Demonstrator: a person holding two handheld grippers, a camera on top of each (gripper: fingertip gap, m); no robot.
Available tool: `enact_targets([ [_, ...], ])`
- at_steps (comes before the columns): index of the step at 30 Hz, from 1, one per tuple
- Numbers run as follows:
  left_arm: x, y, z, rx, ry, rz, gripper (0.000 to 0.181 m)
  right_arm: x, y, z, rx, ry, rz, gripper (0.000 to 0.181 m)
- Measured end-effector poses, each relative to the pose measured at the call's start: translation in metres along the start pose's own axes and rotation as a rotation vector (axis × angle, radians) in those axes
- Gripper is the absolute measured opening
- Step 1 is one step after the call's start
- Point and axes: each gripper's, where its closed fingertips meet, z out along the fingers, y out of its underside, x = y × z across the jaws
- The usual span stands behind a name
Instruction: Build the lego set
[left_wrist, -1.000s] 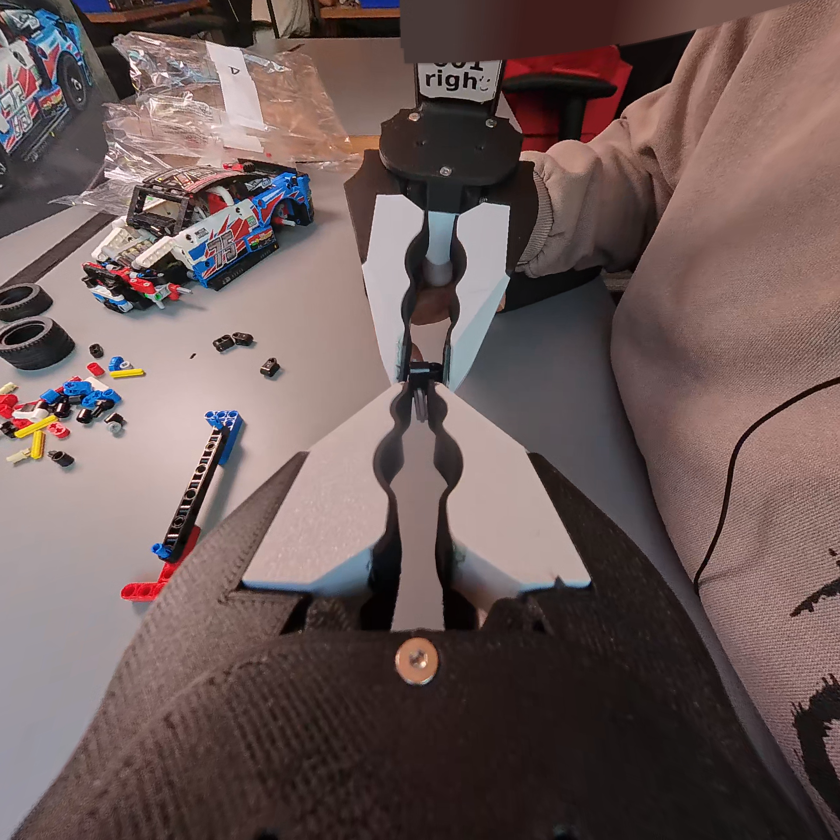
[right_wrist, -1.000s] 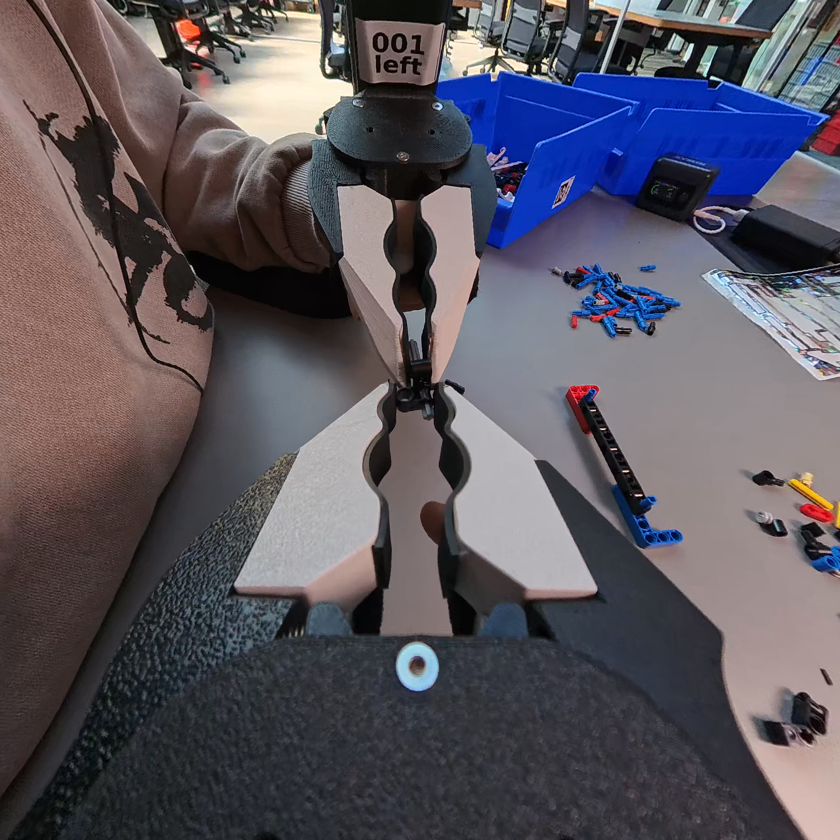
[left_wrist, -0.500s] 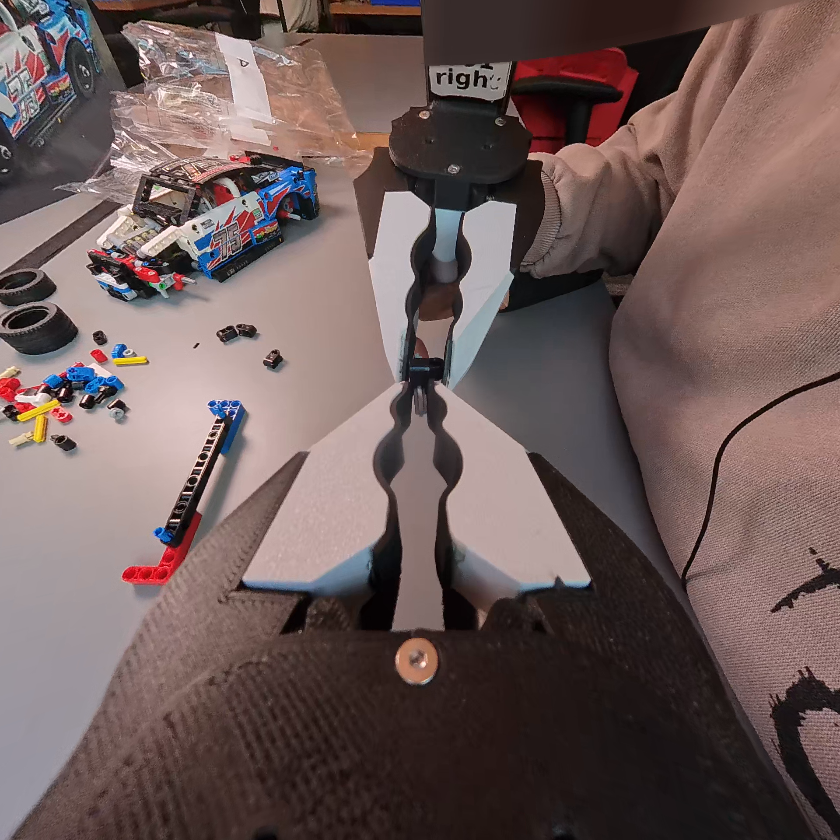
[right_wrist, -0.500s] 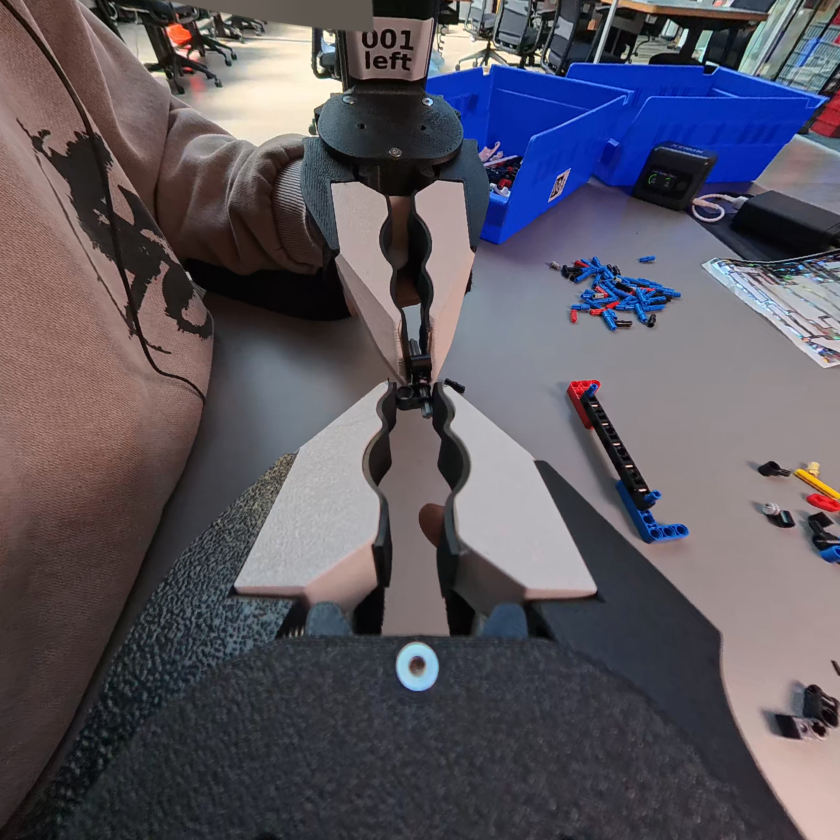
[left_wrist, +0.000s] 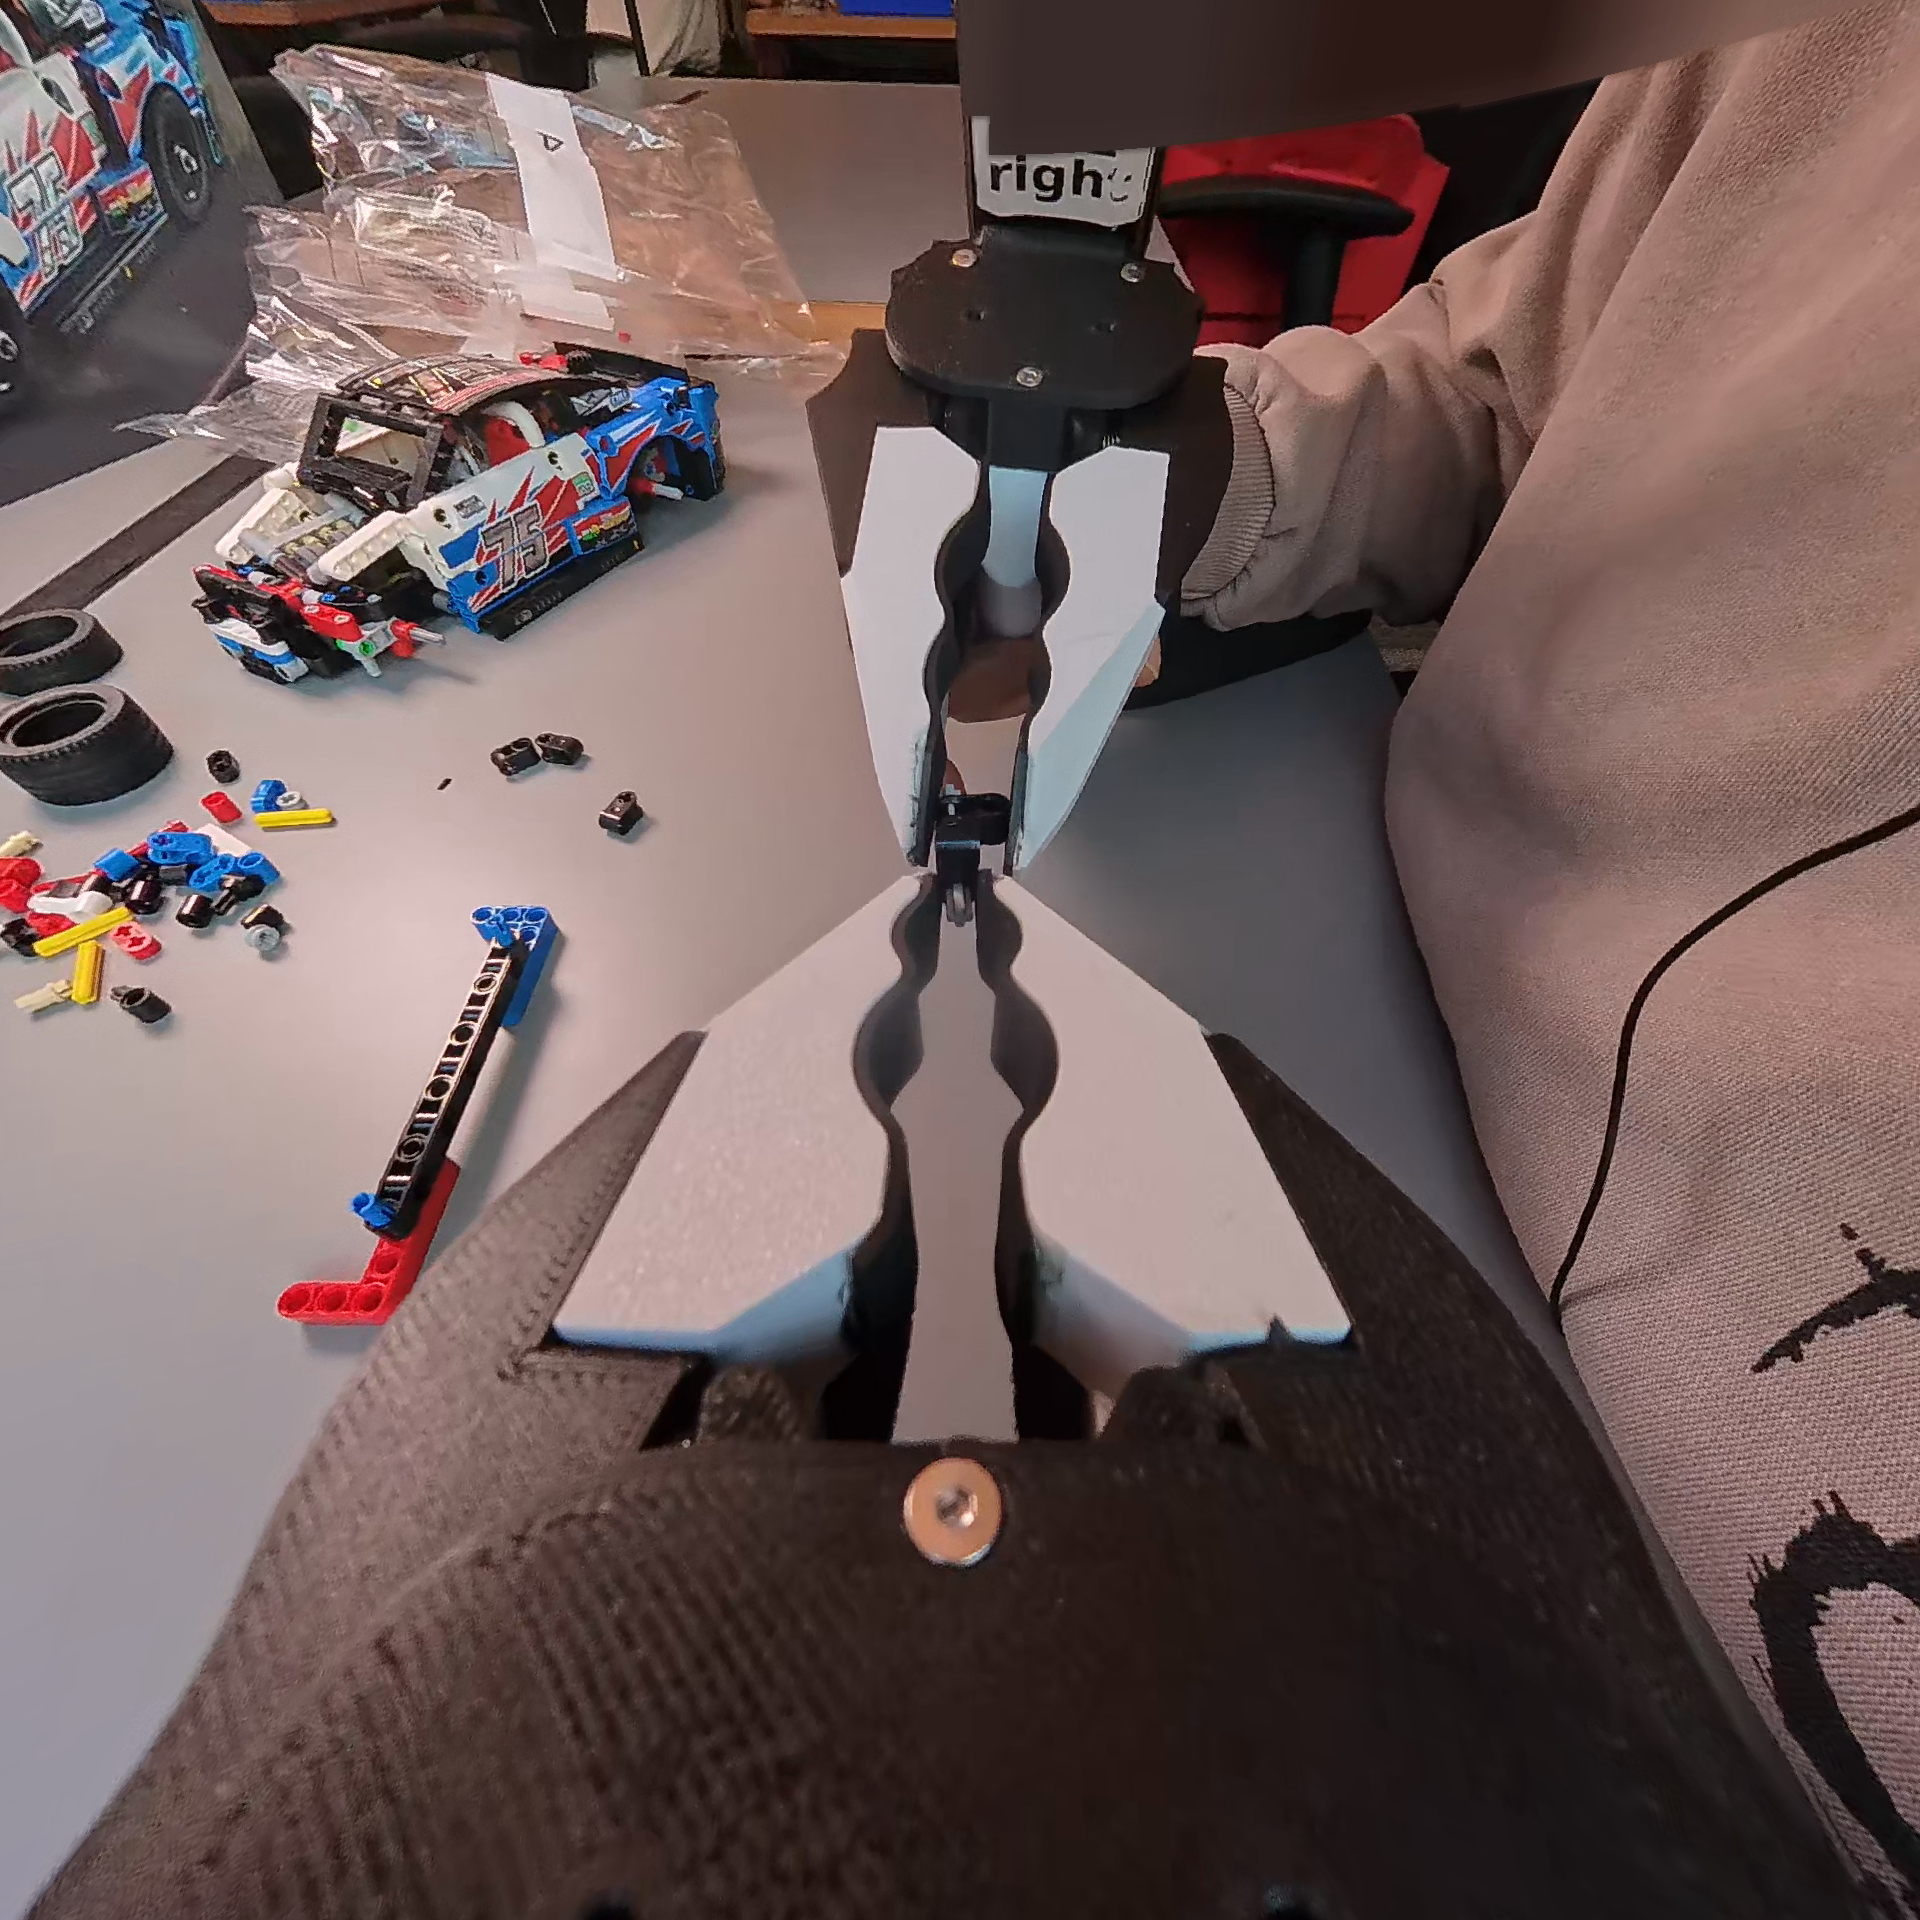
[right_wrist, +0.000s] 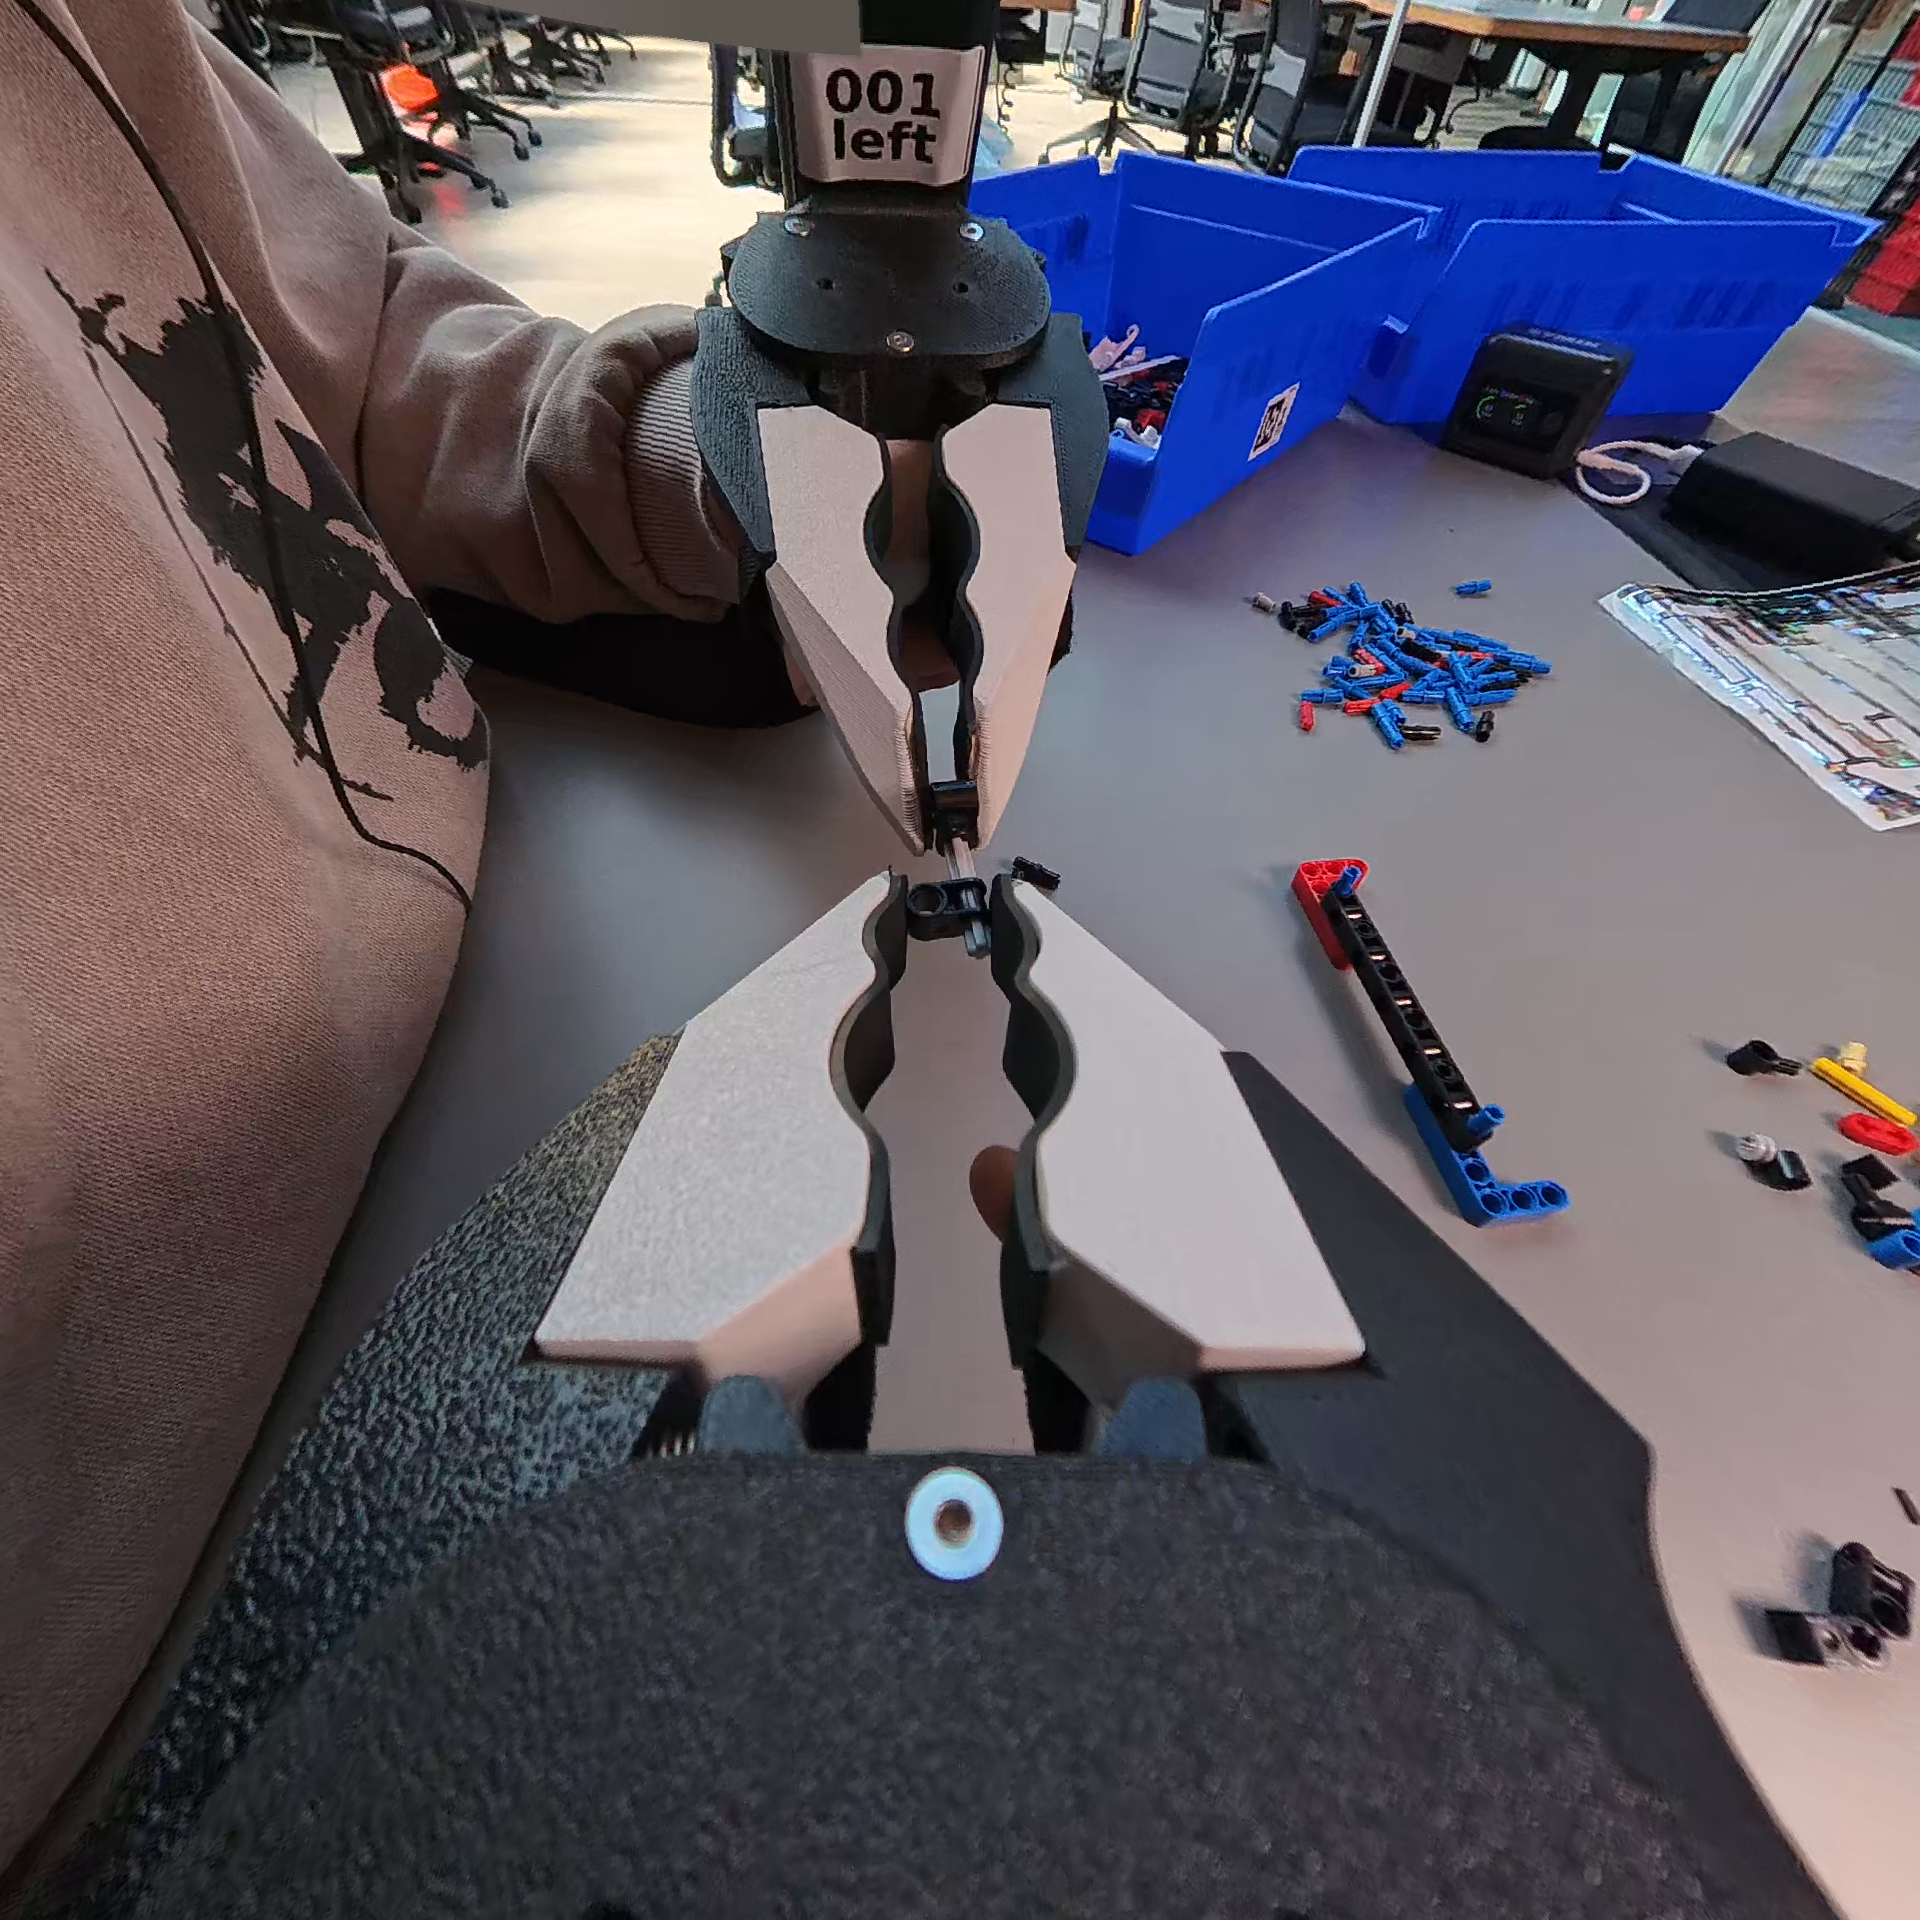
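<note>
My two grippers meet tip to tip above the grey table, close to the person's chest. My left gripper (left_wrist: 961, 894) is shut on a small black piece (right_wrist: 952, 805) with a short grey pin (right_wrist: 962, 864) sticking out towards the other gripper. My right gripper (right_wrist: 940, 902) is shut on a small black connector (right_wrist: 938, 906) with a round hole. The pin reaches the connector; I cannot tell how deep it sits. A part-built blue, white and red race car (left_wrist: 468, 520) stands at the far left.
A black beam with red and blue L-shaped ends (left_wrist: 457, 1081) lies left of the grippers. Loose small pieces (left_wrist: 135, 894), two tyres (left_wrist: 78, 743) and clear bags (left_wrist: 499, 239) lie further left. Blue bins (right_wrist: 1299, 312), a pile of blue pins (right_wrist: 1403, 665) and a booklet (right_wrist: 1787, 686) lie elsewhere on the table. Only a small space, under 4 cm, lies between the two pairs of fingers.
The two grippers have drawn slightly apart, and more of the grey pin shows between the two black pieces. Both stay shut on their pieces.
</note>
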Motion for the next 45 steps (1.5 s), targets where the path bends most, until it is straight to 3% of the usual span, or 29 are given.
enact_targets([
  [11,-0.009,-0.003,-0.015,0.041,-0.025,-0.049,0.000,0.010,0.002,-0.012,0.008,0.037,0.012,0.014],
  [15,-0.006,-0.002,-0.008,0.031,-0.015,-0.031,0.000,0.010,0.001,-0.009,0.004,0.045,0.004,0.014],
  [19,-0.011,-0.001,-0.002,0.030,-0.057,-0.034,0.027,0.005,0.003,-0.005,-0.006,0.024,-0.001,0.014],
  [22,-0.003,-0.001,0.007,-0.002,-0.036,0.020,0.005,0.001,-0.003,-0.001,0.006,0.012,-0.010,0.014],
  [45,-0.001,-0.004,0.002,0.010,-0.035,0.017,0.005,0.000,-0.008,-0.004,0.042,0.002,0.020,0.014],
])
